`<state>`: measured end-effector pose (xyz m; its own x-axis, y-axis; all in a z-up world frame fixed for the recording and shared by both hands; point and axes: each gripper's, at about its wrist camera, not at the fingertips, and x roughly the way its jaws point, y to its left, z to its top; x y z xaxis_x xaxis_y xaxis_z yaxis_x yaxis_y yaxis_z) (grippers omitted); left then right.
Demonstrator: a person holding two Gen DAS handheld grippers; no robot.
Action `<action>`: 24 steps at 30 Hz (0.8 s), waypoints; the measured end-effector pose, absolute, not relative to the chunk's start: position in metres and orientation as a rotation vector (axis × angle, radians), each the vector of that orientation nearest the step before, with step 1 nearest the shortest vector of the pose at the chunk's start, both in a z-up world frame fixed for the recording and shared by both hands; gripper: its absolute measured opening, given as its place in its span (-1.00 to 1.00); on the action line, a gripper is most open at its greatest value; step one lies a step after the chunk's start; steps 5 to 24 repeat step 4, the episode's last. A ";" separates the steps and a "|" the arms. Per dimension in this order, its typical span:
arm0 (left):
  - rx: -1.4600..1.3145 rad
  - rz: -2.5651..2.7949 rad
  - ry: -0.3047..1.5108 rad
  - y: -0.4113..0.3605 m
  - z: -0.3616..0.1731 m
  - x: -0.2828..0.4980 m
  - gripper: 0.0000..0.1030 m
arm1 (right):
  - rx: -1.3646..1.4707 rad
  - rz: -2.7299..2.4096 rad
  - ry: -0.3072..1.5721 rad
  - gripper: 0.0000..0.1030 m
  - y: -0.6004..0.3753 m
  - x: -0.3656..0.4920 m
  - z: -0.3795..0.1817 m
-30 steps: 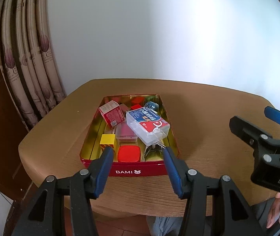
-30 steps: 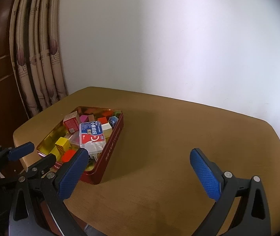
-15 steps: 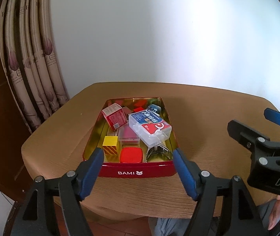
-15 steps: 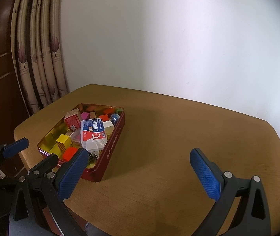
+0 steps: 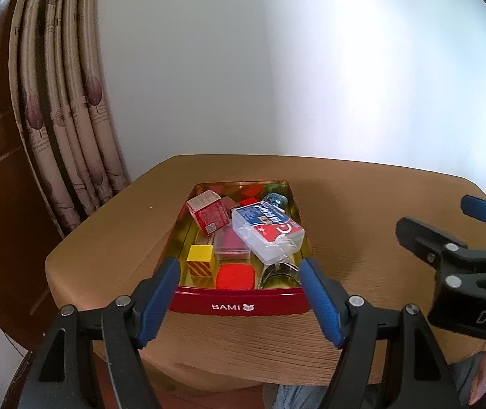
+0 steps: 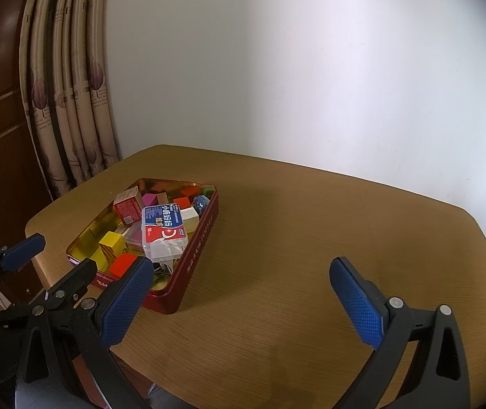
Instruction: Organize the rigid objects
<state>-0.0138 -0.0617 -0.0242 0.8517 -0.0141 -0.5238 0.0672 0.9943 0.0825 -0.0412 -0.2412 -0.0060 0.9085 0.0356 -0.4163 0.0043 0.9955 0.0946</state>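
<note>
Blue-padded jaws of the left gripper [image 5: 239,293] stand wide apart with nothing between them, poised at the near end of the red tin [image 5: 239,306], and the right gripper [image 6: 243,301] also gapes empty over bare worktop [image 6: 311,238] just right of it. The tin sits on the worktop's left part, crammed with a red carton [image 5: 208,213], clear box [image 5: 267,230], yellow block [image 5: 201,259] and red lid [image 5: 235,276]. Curtains [image 5: 69,119] hang behind.

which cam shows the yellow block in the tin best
The left wrist view: the yellow block faces the camera near the red tin's front wall, unobstructed. The right wrist view shows it smaller, from the side.
</note>
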 end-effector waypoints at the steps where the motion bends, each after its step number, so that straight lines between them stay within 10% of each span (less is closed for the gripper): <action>1: 0.094 -0.053 0.560 -0.062 -0.024 -0.013 0.45 | 0.094 0.014 0.430 0.99 -0.241 -0.041 -0.006; 24: 0.075 -0.108 0.583 -0.062 -0.023 -0.012 0.45 | 0.099 0.010 0.424 0.99 -0.243 -0.041 -0.005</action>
